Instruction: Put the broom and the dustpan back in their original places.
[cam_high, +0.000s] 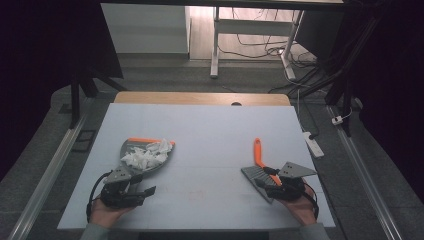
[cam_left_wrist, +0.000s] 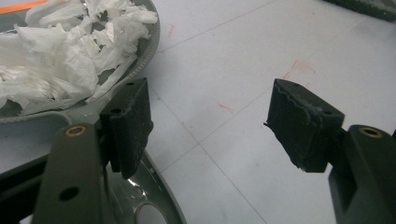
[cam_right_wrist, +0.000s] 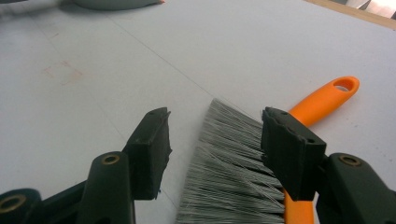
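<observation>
Both hands at near tabletop (cam_high: 210, 135) edge, each with gripper. Left gripper (cam_left_wrist: 210, 121) jaws wide, holding nothing, one jaw over rim of grey dustpan (cam_left_wrist: 152, 60). Dustpan at left side, full of crumpled white paper (cam_left_wrist: 60, 51). Right gripper (cam_right_wrist: 215, 149) jaws wide, not clamping; grey bristles of brush (cam_right_wrist: 233, 177) between them, orange handle pointing away.

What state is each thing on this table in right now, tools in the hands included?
Dustpan: lying on the table, loaded with paper.
Crumpled white paper: piled in the dustpan.
Brush: lying flat on the table, orange handle pointing away from the person, not gripped.
Left gripper: open, one jaw over the dustpan's edge.
Right gripper: open, jaws on either side of the bristles.
</observation>
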